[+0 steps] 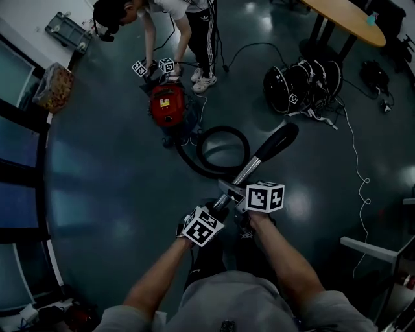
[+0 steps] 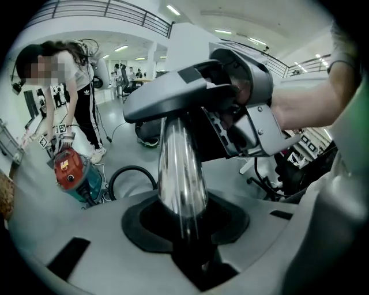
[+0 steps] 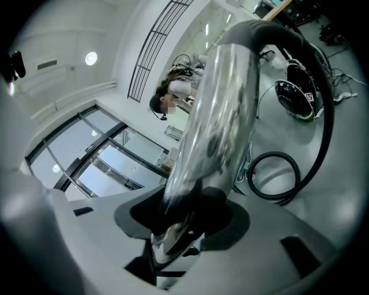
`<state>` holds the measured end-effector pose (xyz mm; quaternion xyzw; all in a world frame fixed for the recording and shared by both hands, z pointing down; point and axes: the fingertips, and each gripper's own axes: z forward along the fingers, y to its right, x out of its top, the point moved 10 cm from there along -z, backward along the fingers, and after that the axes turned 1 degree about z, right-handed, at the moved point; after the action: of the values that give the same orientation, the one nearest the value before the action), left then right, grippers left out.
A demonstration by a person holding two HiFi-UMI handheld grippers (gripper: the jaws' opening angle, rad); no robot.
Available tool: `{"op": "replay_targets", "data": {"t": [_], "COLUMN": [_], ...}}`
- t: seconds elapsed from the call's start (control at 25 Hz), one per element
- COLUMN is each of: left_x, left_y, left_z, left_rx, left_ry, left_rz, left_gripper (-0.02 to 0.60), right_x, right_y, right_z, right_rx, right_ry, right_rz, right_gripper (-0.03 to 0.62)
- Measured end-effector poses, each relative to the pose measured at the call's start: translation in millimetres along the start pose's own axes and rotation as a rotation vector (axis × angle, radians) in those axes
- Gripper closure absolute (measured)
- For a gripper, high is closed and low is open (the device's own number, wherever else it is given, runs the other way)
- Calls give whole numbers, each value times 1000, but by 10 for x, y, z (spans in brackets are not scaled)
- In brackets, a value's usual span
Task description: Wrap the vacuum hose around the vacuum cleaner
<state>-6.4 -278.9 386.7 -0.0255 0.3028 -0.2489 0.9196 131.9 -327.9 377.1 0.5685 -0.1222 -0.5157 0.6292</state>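
Clamping the chrome tube low down, our left gripper has its jaws closed on the polished metal. Our right gripper grasps the same tube a little nearer its black curved end, jaws pressed to the mirror-bright surface. The tube is smooth and round, and it fills the middle of both gripper views, blocking much of what lies behind.

From that black end the hose runs out, matte and dark, and lies in a loop on the floor between us and the vacuum cleaner. The cleaner, with a red top, stands well apart from us, just beyond the loop. A second person bends over it with two marker cubes at its top.

Only the head view shows both our forearms, the wooden table and a thin white cable trailing over the floor. The left gripper view alone shows the cleaner's teal lower body. The right gripper view shows the hose arching overhead before it drops to the loop, past a cluster of round black drums.
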Motion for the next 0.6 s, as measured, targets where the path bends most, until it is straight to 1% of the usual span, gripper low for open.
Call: {"op": "replay_targets", "data": {"t": [0.12, 0.2, 0.24, 0.32, 0.4, 0.44, 0.52, 0.6], "left_x": [-77, -144, -192, -342, -521, -592, -707, -816], "left_y": [-136, -259, -326, -476, -625, -690, -793, -871], "left_z": [-65, -150, -196, -304, -439, -506, -604, -669], "left_rx": [-48, -73, -83, -97, -111, -116, -124, -136], "left_ry": [4, 2, -9, -50, -77, -81, -92, -113], "left_rz": [57, 92, 112, 141, 138, 130, 132, 150], "left_gripper": [462, 435, 416, 399, 353, 344, 344, 344], "right_x": [-27, -23, -9, 39, 90, 108, 128, 134], "right_y": [-49, -107, -123, -112, -84, -74, -63, -63], "right_z": [85, 187, 234, 298, 345, 374, 447, 530], "right_rx": [-22, -32, -43, -77, -106, -117, -138, -161], "right_ry": [0, 3, 6, 14, 15, 14, 13, 1], "right_rz": [26, 42, 48, 55, 52, 51, 48, 33], "right_gripper": [416, 418, 418, 422, 424, 424, 424, 424]}}
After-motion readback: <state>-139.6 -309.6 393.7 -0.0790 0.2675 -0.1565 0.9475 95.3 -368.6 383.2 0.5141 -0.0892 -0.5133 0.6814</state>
